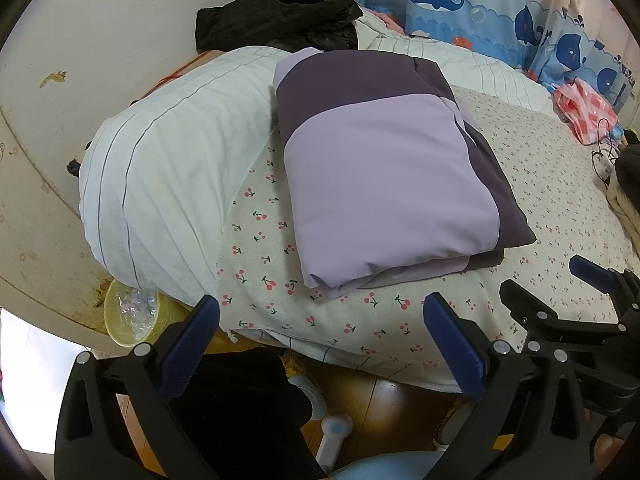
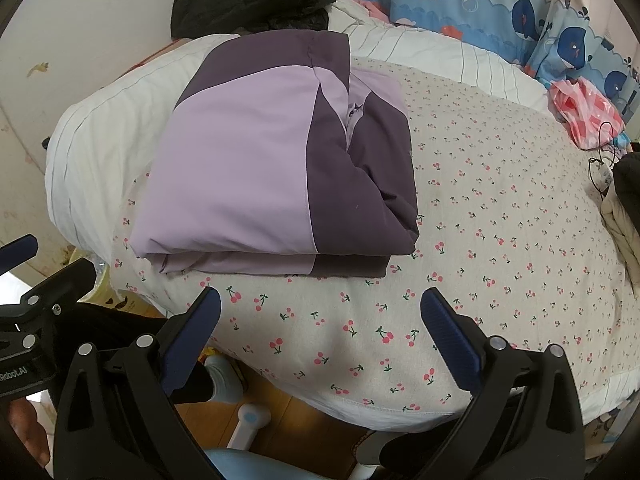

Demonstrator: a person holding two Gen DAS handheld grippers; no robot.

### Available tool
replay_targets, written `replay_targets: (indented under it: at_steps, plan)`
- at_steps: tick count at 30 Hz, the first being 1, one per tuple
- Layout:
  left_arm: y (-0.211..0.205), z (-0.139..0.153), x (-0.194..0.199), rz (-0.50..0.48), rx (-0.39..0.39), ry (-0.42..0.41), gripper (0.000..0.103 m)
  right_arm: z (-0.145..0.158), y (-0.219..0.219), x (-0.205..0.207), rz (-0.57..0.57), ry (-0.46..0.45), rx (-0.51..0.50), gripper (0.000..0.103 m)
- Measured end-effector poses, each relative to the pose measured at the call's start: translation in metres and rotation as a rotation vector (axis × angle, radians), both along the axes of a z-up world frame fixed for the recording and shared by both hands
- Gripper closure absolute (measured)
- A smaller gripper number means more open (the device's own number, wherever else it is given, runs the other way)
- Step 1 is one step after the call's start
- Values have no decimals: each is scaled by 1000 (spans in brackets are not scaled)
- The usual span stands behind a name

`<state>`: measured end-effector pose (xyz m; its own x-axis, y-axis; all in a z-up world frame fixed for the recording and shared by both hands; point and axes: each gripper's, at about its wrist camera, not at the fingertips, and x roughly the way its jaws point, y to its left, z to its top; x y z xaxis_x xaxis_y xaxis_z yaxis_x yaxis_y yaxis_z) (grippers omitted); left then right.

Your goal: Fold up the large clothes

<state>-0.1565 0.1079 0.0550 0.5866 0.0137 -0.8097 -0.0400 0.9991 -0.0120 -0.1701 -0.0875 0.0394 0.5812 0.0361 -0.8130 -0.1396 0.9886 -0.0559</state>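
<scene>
Purple two-tone garment, one, lies folded on the bed. Left tool and right tool: both released, empty.

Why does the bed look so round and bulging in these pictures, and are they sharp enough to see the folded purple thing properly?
Left wrist view: fisheye lens bows the cherry-print bed sheet, corners black; the folded lilac-and-dark-purple padded garment sharp under soft even light. Right wrist view: same bulge, garment crisp, faint shadow beneath its front edge.
</scene>
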Motion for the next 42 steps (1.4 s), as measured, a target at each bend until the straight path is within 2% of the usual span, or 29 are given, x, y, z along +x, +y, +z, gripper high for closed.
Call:
replay_targets:
  at_steps: [42]
  plan:
    - [11,-1,6,-14,-22,3,5,16,16,6,25,-58,-68,6]
